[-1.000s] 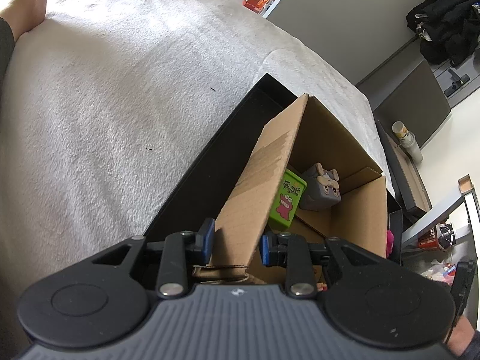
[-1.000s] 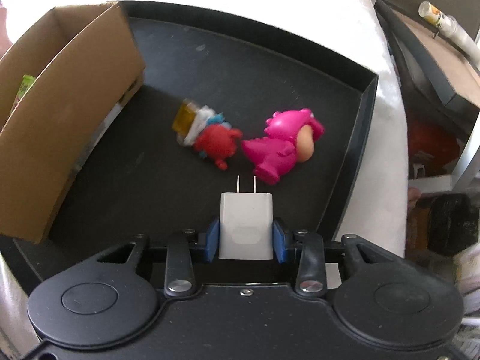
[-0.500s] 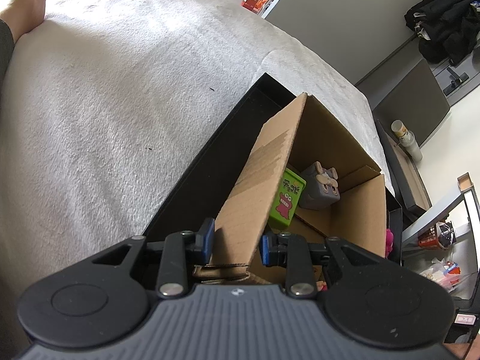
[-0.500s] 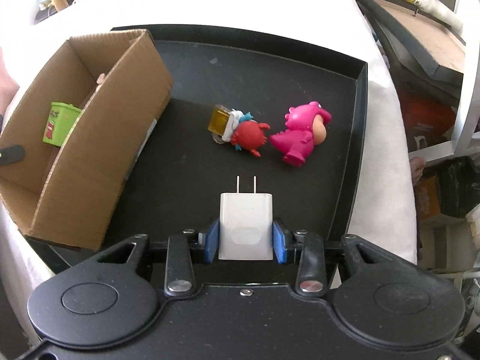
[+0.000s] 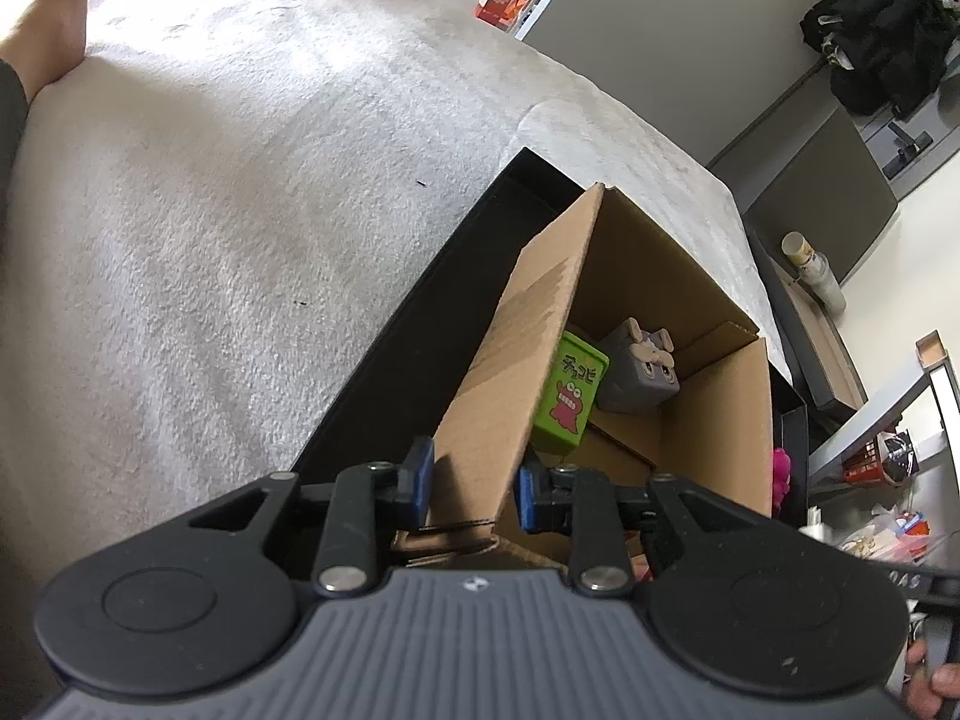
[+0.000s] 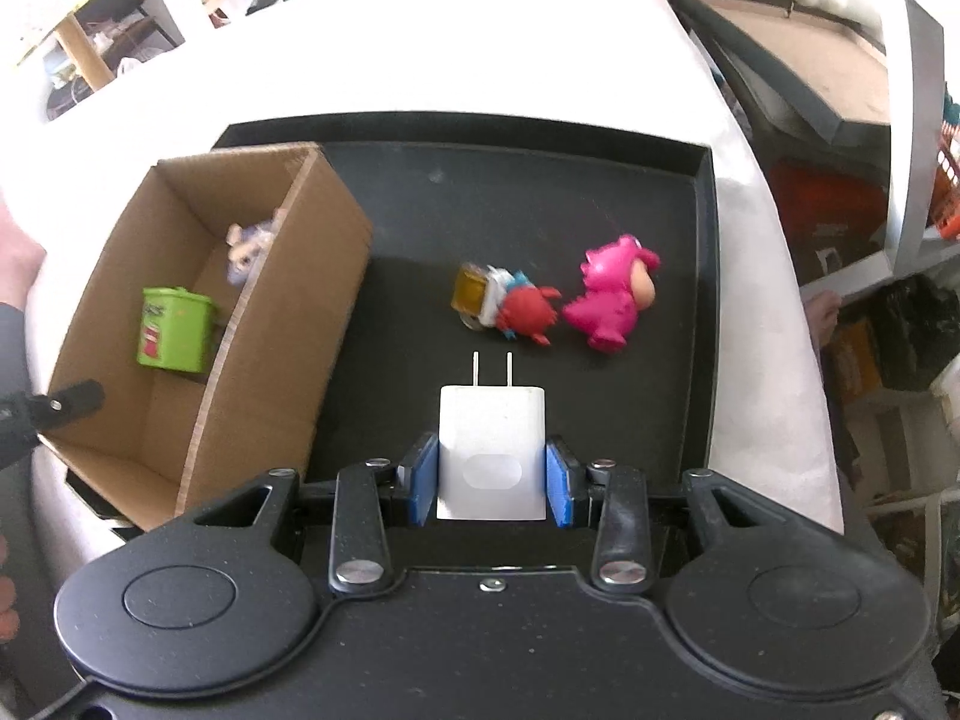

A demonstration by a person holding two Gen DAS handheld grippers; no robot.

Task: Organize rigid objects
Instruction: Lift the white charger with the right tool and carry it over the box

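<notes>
Your right gripper (image 6: 491,474) has risen, jaws clamping white charger (image 6: 492,450); left gripper (image 5: 471,483) pinches cardboard box (image 5: 510,390) wall, slack grip tips it.

A lived-in home room: a wide surface under a white fleecy blanket (image 5: 252,192), dark clothes heaped (image 5: 882,30) on grey cabinets by the wall, cluttered wooden shelving (image 6: 90,54) beyond its far edge, and a grey door with a lever handle (image 5: 903,141).

A black tray (image 6: 708,300) lies on the white-blanketed bed (image 5: 240,180).
</notes>
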